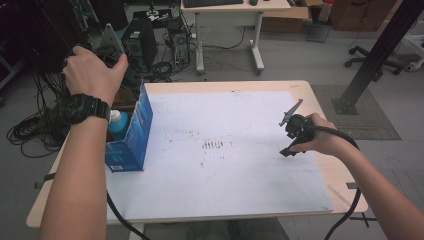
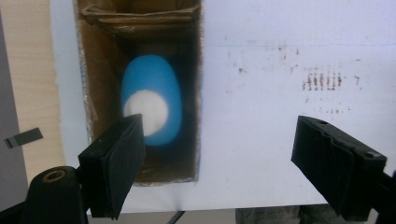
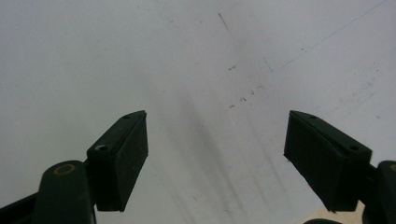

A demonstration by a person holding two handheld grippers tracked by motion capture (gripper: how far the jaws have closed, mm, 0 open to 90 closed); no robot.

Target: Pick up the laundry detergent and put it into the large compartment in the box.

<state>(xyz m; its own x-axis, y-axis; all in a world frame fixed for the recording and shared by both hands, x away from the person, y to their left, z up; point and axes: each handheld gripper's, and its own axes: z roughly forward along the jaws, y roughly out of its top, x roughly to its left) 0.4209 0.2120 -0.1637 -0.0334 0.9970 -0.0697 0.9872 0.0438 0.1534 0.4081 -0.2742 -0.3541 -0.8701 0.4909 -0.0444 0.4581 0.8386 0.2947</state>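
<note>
Both tongs [image 2: 217, 158] [image 3: 215, 161] open, empty.

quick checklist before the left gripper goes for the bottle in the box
1. Left gripper jaws open with nothing between them: ok.
2. Blue bottle with white cap stands inside the blue box, top facing up: ok.
3. Left gripper lined up over the bottle: not ok; in the left gripper view the bottle sits by the left jaw, off the middle of the gap.
4. Box opening free of flaps over the bottle: ok; the flaps lie back at the far end.
5. Right gripper open, over the bare white sheet, away from the box: ok.
6. Room between bottle and box walls for both jaws: cannot tell.
</note>
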